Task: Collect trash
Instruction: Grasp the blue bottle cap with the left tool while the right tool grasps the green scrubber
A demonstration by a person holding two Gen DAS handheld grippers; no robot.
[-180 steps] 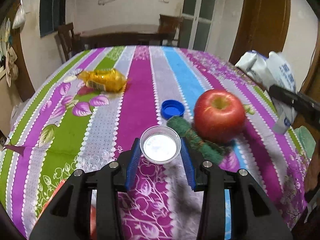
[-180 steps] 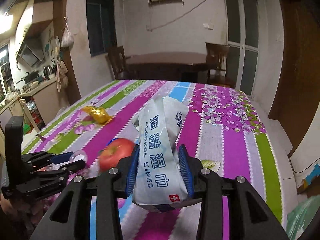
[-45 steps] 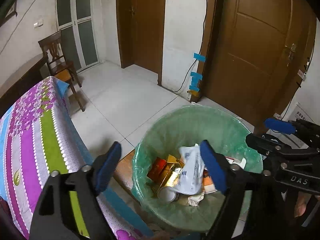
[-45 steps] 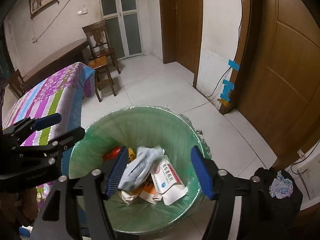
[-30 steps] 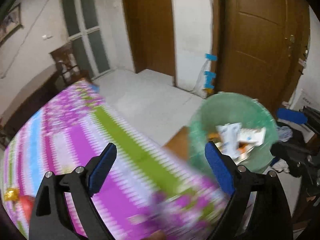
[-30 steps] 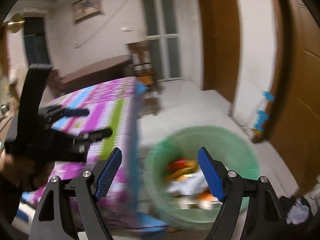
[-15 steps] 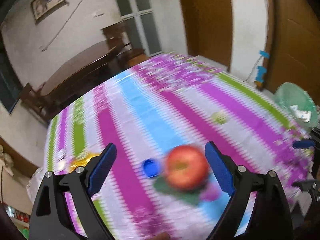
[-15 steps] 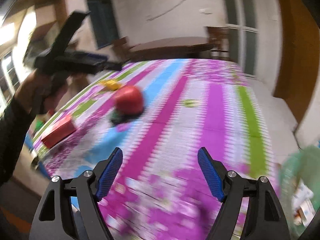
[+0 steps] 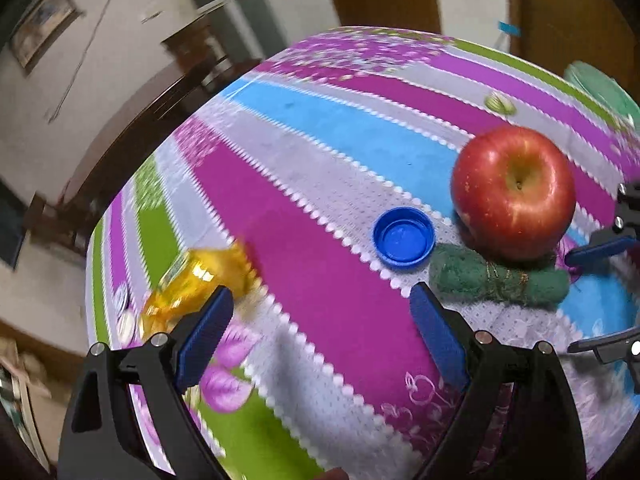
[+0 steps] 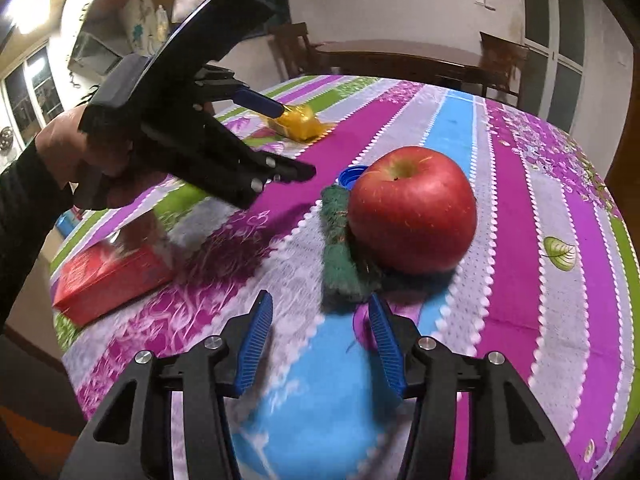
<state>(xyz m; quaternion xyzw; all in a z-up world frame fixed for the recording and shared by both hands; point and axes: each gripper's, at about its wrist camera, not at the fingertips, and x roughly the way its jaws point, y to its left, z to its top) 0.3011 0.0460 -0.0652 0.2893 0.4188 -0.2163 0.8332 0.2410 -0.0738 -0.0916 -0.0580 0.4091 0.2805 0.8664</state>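
a: table [image 9: 320, 208] took up most of both views, under a striped cloth of purple, blue, green and grey. what lay on it?

b: a red box [image 10: 108, 276] lay near the left edge. a red apple [image 10: 412, 208] sat near the middle, touching a green scrubber [image 10: 340, 256] on its left. further back lay a yellow wrapper [image 9: 196, 280], crumpled, and a blue bottle cap [image 9: 404, 236], open side up, just beside the apple and the scrubber.

a: and the bin?

b: only a sliver of the green trash bin [image 9: 596, 88] showed past the table's far right edge, in the left wrist view.

a: the left hand-held gripper [image 9: 320, 336]?

b: its jaws were spread wide with nothing between them, hanging over the table with the wrapper just beyond its left finger and the cap ahead of its right one.

a: the right hand-held gripper [image 10: 320, 340]?

b: it was parted too, less widely, empty, low over the table, the near end of the scrubber just ahead of its fingertips.
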